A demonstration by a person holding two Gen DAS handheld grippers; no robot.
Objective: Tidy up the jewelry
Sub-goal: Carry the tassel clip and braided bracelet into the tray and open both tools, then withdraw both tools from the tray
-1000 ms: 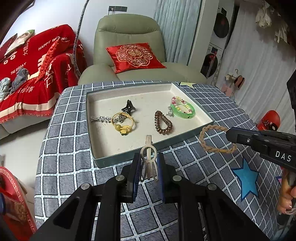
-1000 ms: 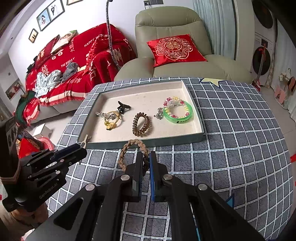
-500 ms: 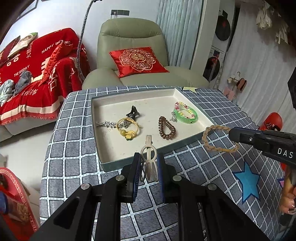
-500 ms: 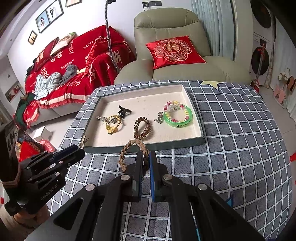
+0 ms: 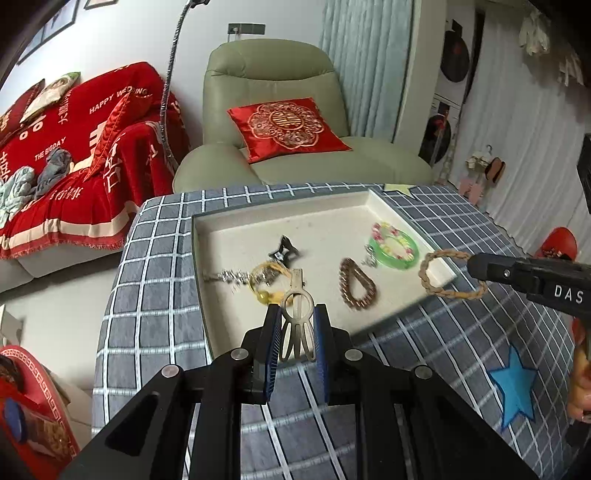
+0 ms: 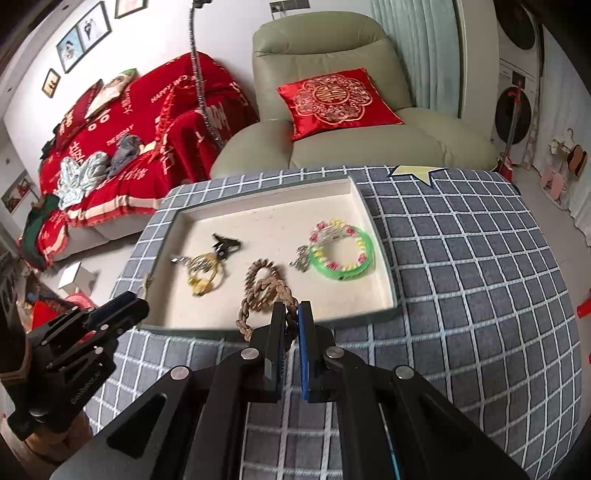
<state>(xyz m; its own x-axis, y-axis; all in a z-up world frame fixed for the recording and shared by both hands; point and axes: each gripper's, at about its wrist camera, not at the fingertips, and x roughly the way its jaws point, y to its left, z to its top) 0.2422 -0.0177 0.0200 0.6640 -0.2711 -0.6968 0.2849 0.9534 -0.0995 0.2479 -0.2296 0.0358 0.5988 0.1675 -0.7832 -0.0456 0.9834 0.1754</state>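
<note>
Beige plastic hair clip (image 5: 297,320) clamped between the blue pads of the left gripper (image 5: 297,334), jaws narrow around it, held above the near edge of the tray (image 5: 207,295). Braided tan cord bracelet (image 6: 264,301) pinched in the right gripper (image 6: 291,325), jaws nearly together, loop hanging over the tray's near edge.

Seen only from the left wrist: the braided loop (image 5: 448,275) from the side, dangling off the tip of the right gripper (image 5: 476,264) over the tray's near right corner; white letters "DAS" on that gripper's body; a blue star patch (image 5: 513,384) on the checked tablecloth (image 5: 147,280) near the right edge.

Seen only from the right wrist: the left gripper (image 6: 125,306) from outside, at the tray's near left corner, the clip mostly hidden behind it; faint lettering on its side, too small to read; framed pictures (image 6: 83,35) on the wall.

Shared by both views, inside the tray: green bangle (image 6: 343,254) with beaded bracelet toward the right side, brown spiral hair tie (image 5: 356,284) mid-front, yellow ring-shaped piece (image 5: 267,282) with a silver piece (image 5: 231,276) beside it toward the left, black claw clip (image 5: 282,251) behind those. Motion blur over all of them.

Readable on the red sofa throw (image 5: 74,147): "HAPPY WEDDING", "THE BIGDAY".
</note>
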